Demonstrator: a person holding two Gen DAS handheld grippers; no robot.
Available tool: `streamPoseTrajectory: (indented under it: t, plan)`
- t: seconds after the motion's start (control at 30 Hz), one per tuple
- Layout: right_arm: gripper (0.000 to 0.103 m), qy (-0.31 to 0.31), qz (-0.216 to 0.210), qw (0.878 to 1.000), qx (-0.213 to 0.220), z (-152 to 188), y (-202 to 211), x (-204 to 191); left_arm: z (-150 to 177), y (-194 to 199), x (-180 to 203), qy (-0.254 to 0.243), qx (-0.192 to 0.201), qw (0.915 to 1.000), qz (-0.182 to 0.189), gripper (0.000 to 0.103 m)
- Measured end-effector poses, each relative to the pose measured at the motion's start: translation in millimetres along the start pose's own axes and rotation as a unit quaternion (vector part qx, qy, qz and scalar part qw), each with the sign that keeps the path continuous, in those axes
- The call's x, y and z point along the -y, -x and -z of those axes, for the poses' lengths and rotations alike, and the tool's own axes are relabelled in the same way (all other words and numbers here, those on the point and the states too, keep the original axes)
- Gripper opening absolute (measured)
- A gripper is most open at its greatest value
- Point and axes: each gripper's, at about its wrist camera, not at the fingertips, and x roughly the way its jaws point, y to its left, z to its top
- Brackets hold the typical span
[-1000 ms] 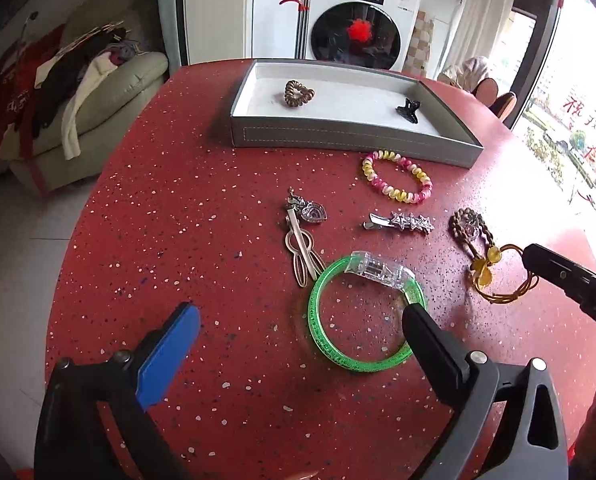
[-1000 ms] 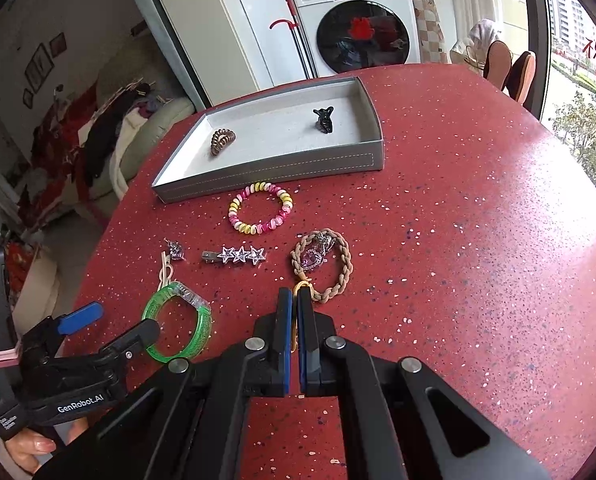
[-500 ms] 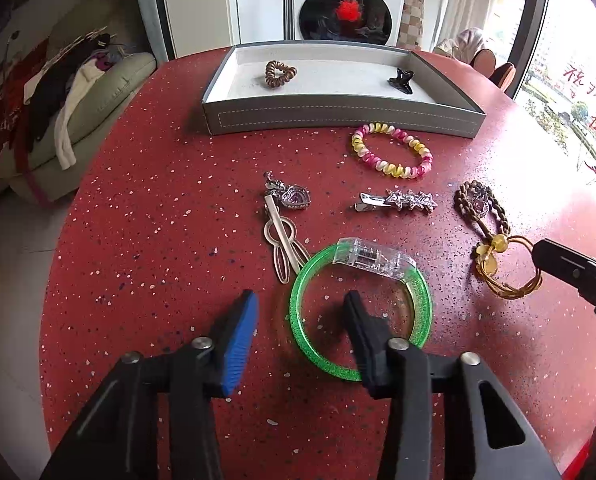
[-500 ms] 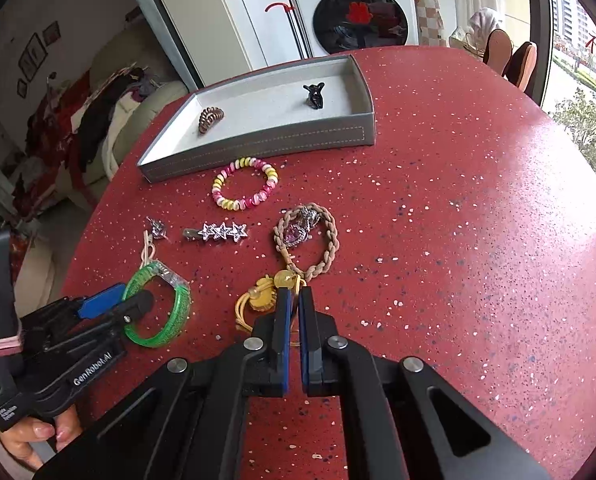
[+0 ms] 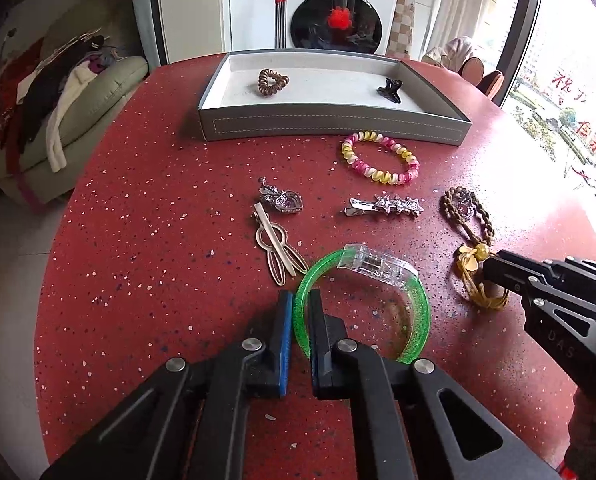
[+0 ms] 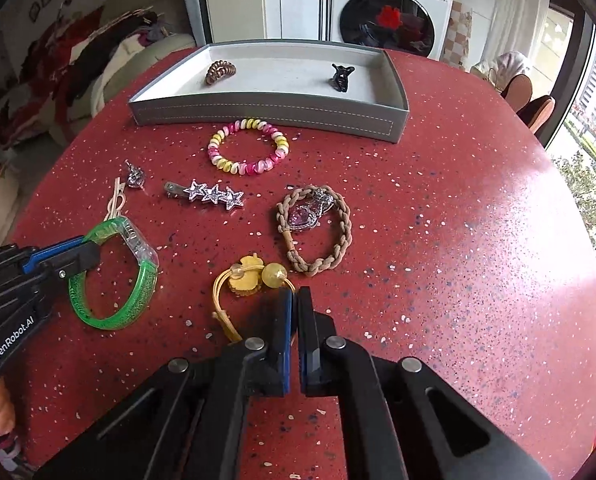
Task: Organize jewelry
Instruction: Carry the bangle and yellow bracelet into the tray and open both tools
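My left gripper (image 5: 299, 300) is shut on the near left rim of a green bangle (image 5: 418, 312) with a clear clasp, which lies on the red table. It also shows in the right wrist view (image 6: 146, 280). My right gripper (image 6: 295, 300) is shut on a yellow hair tie (image 6: 234, 280) with a flower and bead; it also shows in the left wrist view (image 5: 474, 272). A grey tray (image 5: 330, 124) at the back holds a brown coil tie (image 5: 272, 82) and a black claw clip (image 5: 390, 88).
Loose on the table: a pink-yellow coil bracelet (image 5: 378, 160), a star hair clip (image 5: 386, 206), a braided brown bracelet with a charm (image 6: 318, 232), a heart pendant (image 5: 282, 200) and a gold hairpin (image 5: 276, 246). A sofa stands left, a washing machine behind.
My left gripper moved forward and closed from wide open onto the green bangle's rim. My right gripper stays shut on the yellow hair tie, now pulled clear of the braided bracelet.
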Motion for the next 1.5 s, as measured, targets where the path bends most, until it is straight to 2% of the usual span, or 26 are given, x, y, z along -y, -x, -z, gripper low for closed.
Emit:
streamPoseTrajectory:
  t: [0.23, 0.47, 0.7, 0.93, 1.13, 1.27, 1.5]
  plan:
    - [0.003, -0.027, -0.024, 0.999, 0.037, -13, 26, 11, -7, 17, -3, 0.002, 0.019, 0.9997, 0.016, 0.026]
    - [0.003, -0.025, -0.040, 0.996, 0.070, -54, 48, 15, -31, 32, -9, 0.000, 0.041, 0.9987, 0.029, 0.026]
    - [0.003, -0.020, -0.054, 0.994, 0.093, -114, 49, 18, -81, 37, -20, -0.003, 0.069, 0.9973, 0.026, 0.026]
    - [0.003, -0.046, -0.081, 0.992, 0.086, -166, 18, 27, -148, 19, -31, -0.009, 0.082, 0.9964, 0.016, 0.026]
    - [0.003, -0.074, -0.089, 0.992, 0.058, -191, -25, 39, -188, -22, -31, -0.016, 0.064, 0.9977, 0.014, 0.026]
    - [0.003, -0.092, -0.090, 0.991, 0.032, -193, -55, 49, -203, -58, -30, -0.021, 0.034, 0.9990, 0.020, 0.026]
    - [0.003, -0.103, -0.083, 0.991, -0.007, -186, -97, 59, -194, -107, -21, -0.042, -0.023, 0.9986, 0.024, 0.026]
